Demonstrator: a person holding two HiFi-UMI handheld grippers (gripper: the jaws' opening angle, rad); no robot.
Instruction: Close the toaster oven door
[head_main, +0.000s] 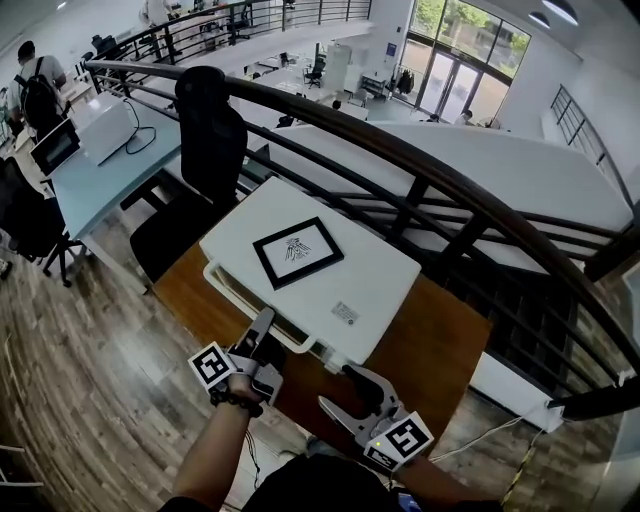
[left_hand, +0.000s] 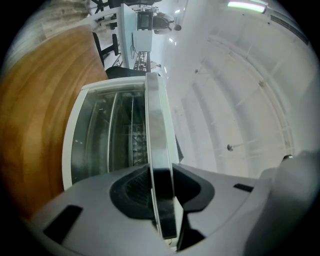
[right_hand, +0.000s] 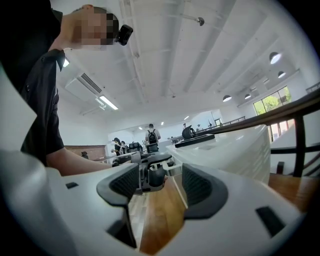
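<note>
Left tongs (left_hand: 162, 186) pinch the door handle (left_hand: 154, 125) of the toaster oven (head_main: 385, 272), evidently to swing its door shut; right tongs (right_hand: 159, 183) hang spread and empty, kept clear.

Bright, even daylight throughout, fisheye bending every edge.
Big windows (head_main: 470, 50) and ceiling strips (right_hand: 107, 102) flood the room; the white toaster oven (head_main: 390, 275) top glares slightly, shadows stay soft, left tongs (left_hand: 162, 192) blur near the lens.
</note>
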